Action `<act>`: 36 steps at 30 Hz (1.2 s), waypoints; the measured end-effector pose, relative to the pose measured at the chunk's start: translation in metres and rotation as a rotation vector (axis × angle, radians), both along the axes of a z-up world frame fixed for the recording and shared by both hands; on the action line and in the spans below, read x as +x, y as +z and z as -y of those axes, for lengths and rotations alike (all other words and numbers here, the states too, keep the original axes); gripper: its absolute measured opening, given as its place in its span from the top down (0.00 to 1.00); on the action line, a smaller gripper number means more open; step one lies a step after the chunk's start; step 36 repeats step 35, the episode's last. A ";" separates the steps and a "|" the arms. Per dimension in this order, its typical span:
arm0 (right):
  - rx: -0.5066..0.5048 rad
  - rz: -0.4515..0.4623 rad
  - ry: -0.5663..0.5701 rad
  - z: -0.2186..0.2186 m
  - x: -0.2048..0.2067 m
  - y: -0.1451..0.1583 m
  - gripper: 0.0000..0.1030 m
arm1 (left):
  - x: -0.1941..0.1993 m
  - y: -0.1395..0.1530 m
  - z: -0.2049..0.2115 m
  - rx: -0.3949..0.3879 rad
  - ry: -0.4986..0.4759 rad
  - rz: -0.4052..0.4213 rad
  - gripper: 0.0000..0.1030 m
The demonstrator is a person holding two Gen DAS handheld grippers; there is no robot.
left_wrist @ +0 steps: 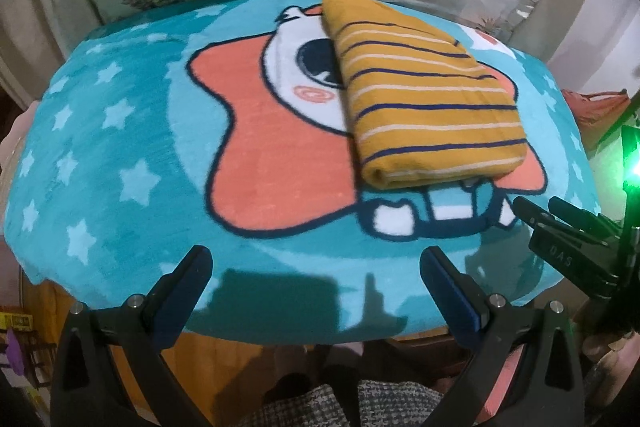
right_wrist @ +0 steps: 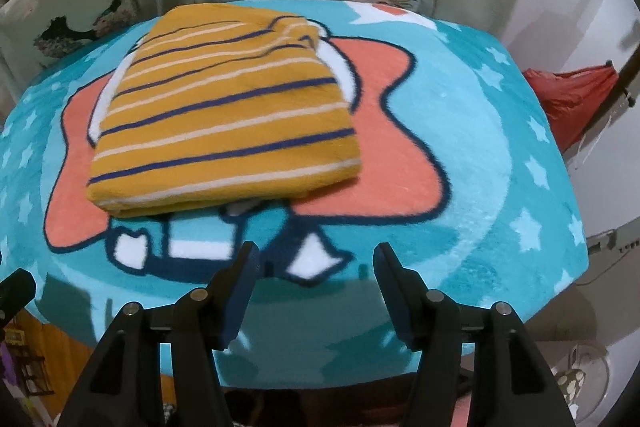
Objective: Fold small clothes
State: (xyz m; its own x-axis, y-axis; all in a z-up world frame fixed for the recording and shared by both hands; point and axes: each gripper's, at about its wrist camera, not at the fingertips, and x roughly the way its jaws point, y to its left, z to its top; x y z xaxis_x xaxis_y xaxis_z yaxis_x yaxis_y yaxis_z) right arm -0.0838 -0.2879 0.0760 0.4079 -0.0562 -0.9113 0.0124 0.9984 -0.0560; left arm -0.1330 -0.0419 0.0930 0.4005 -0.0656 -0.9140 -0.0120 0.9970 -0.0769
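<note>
The striped shirt [right_wrist: 224, 115] lies folded on the blanket [right_wrist: 500, 155], seemingly finished, while both grippers [left_wrist: 316, 291] [right_wrist: 316, 287] hover wide open, empty.

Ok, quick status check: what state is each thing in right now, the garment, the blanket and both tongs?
Striped garment: folded into a compact rectangle, lying flat on the blanket, held by neither tongs.
Star blanket: spread flat under the garment.
Left tongs: open, empty, short of the garment.
Right tongs: open, empty, short of the garment.
</note>
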 end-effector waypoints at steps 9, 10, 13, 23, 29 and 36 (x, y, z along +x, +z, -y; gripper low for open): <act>0.002 -0.009 0.076 -0.047 0.003 -0.005 0.36 | -0.010 -0.001 -0.039 0.005 0.073 -0.007 0.00; 0.003 -0.010 0.081 -0.050 0.004 -0.006 0.36 | -0.011 -0.002 -0.043 0.007 0.079 -0.007 0.00; 0.008 -0.013 0.098 -0.063 0.005 -0.007 0.35 | -0.015 -0.003 -0.057 0.010 0.106 -0.011 0.00; -0.001 -0.014 0.205 -0.109 0.004 -0.010 0.35 | -0.021 -0.008 -0.080 -0.022 0.169 -0.034 0.00; -0.001 -0.003 0.209 -0.101 0.004 -0.007 0.35 | -0.018 -0.003 -0.061 -0.010 0.137 -0.013 0.00; 0.001 -0.003 0.171 -0.067 0.009 -0.006 0.34 | -0.006 -0.004 -0.026 0.001 0.096 -0.020 0.00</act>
